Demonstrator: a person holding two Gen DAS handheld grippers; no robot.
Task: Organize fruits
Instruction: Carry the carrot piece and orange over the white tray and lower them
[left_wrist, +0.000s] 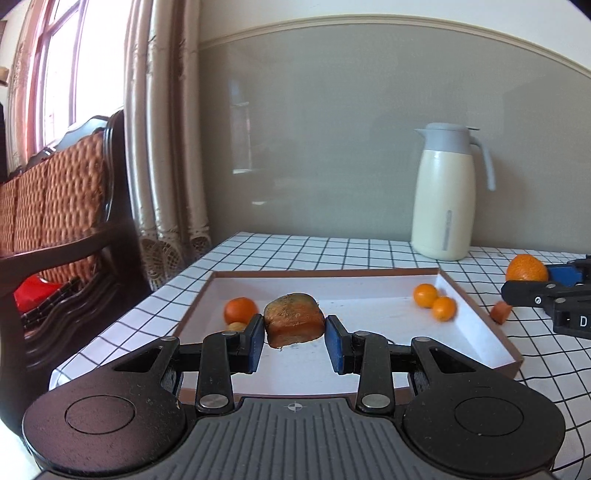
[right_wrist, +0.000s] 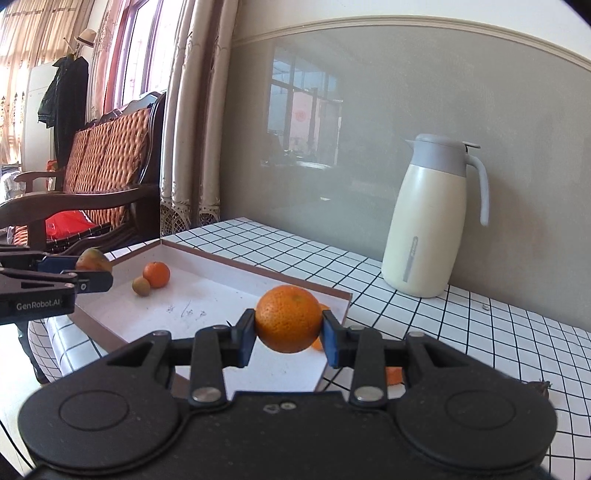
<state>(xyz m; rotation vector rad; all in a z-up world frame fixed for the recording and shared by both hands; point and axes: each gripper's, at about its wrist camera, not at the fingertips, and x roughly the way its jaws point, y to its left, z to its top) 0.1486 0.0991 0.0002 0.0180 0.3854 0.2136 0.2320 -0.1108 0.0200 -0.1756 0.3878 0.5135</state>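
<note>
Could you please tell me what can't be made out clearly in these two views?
- Left wrist view: the two small oranges at the tray's right wall are motion-blurred.
- Right wrist view: an orange piece on the tablecloth is mostly hidden behind the right gripper.
- Brownish fruit in the left gripper: its kind is unclear in either view.

Left gripper (left_wrist: 294, 341) clamped on brown fruit (left_wrist: 294, 319) over tray (left_wrist: 480, 314); right gripper (right_wrist: 288, 338) pinching orange (right_wrist: 289, 318) nr tray's edge.

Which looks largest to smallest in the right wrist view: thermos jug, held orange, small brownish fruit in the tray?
1. thermos jug
2. orange, though nearness to the camera enlarges it
3. small brownish fruit
</note>
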